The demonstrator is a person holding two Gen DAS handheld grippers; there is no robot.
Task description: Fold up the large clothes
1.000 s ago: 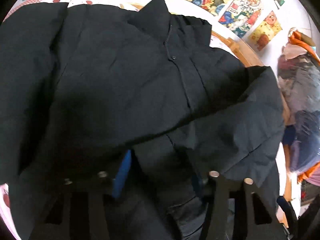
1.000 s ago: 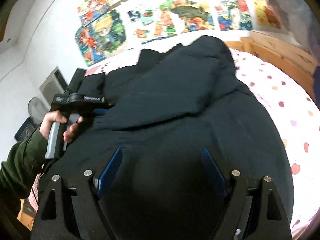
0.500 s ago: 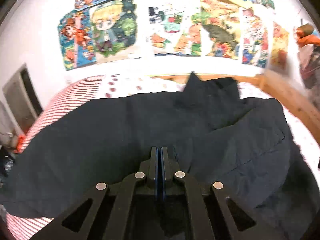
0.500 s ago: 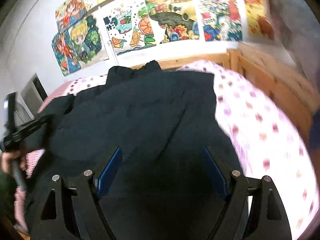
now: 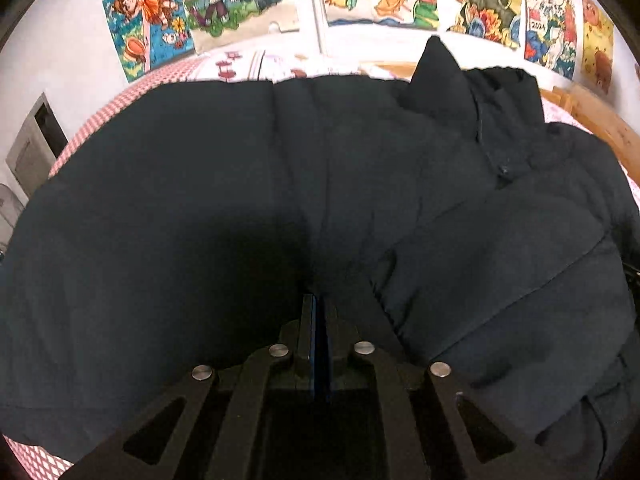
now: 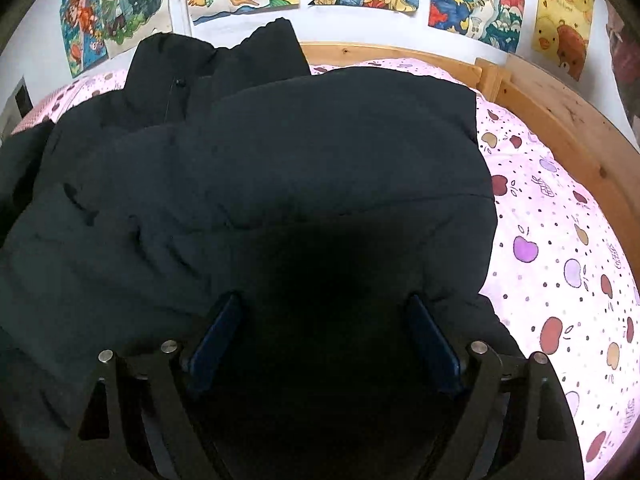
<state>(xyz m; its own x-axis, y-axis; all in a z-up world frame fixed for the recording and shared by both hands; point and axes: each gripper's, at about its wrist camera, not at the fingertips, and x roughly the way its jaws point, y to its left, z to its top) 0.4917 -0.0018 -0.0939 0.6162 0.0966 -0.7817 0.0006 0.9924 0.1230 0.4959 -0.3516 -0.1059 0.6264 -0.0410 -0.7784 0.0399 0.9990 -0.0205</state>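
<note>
While the garment is lying spread for folding, the stations are reading as follows, left to right.

Bedding, left: the red-and-white checked cover [image 5: 100, 120] is showing along the left border, where the coat is not covering it.

Left tongs: the black two-finger left gripper [image 5: 319, 312] is sitting clenched, blue pads together, low over the coat. Creases are running toward the tips, so a thin pinch of fabric is likely, but the dark cloth is hiding whether anything is caught; this cannot be confirmed.

Task item: the large dark navy padded coat [image 5: 240, 200] is lying flat across the bed, collar [image 6: 224, 60] pointing toward the postered wall. One padded panel or sleeve is lying doubled over the body, probably a first fold.

Right tongs: the black right gripper [image 6: 324, 320] is hovering over the coat's right portion, jaws opening wide. Fabric is lying beneath and between the blue pads, yet they are not pressing it; the coat is released on this side.

Bedding, right: the pink fruit-print sheet [image 6: 560, 260] is lying bare beside the coat's right edge, leaving room for the next fold.

Frame: the pale wooden bed rail [image 6: 560, 112] is bounding the work surface.
</note>
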